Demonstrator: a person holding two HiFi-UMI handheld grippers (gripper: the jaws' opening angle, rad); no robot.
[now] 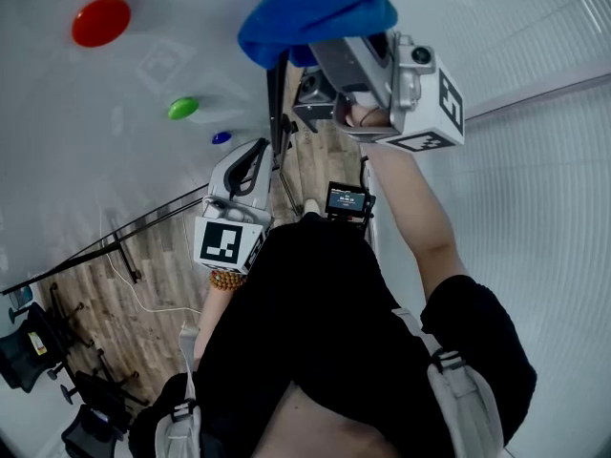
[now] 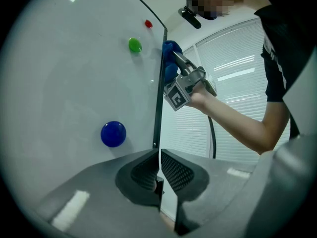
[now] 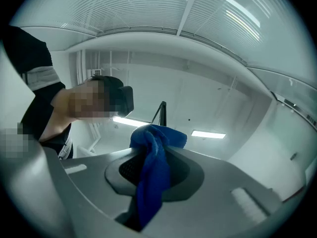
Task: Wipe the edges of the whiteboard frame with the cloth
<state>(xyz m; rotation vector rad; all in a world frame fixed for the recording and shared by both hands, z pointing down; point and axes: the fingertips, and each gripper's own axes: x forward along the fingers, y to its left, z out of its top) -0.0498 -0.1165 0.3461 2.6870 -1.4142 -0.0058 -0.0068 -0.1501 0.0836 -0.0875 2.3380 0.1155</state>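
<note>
Nearest the person's black top, the left gripper [image 2: 159, 170] has its jaws drawn almost together on the thin dark whiteboard frame [image 2: 159, 88], low on the board's right edge. From those jaws the frame runs straight up and away, its long axis along the edge of the glossy white whiteboard [image 2: 74, 83] on its left.

On the board face just left of that gripper sits a round blue magnet [image 2: 113, 134].

Farther up the same edge, the right gripper [image 1: 320, 48] is raised on a bare forearm and is clamped on a bright blue terry cloth [image 1: 315, 10]. The cloth is bunched and soft. One long fold hangs down between the jaws along their length. The rest bulges past the tips in a rounded wad that rests against the frame from its right side.

Beyond, a round green magnet [image 2: 134, 45] and a red magnet [image 2: 148, 23] sit higher on the board, left of the frame.
</note>
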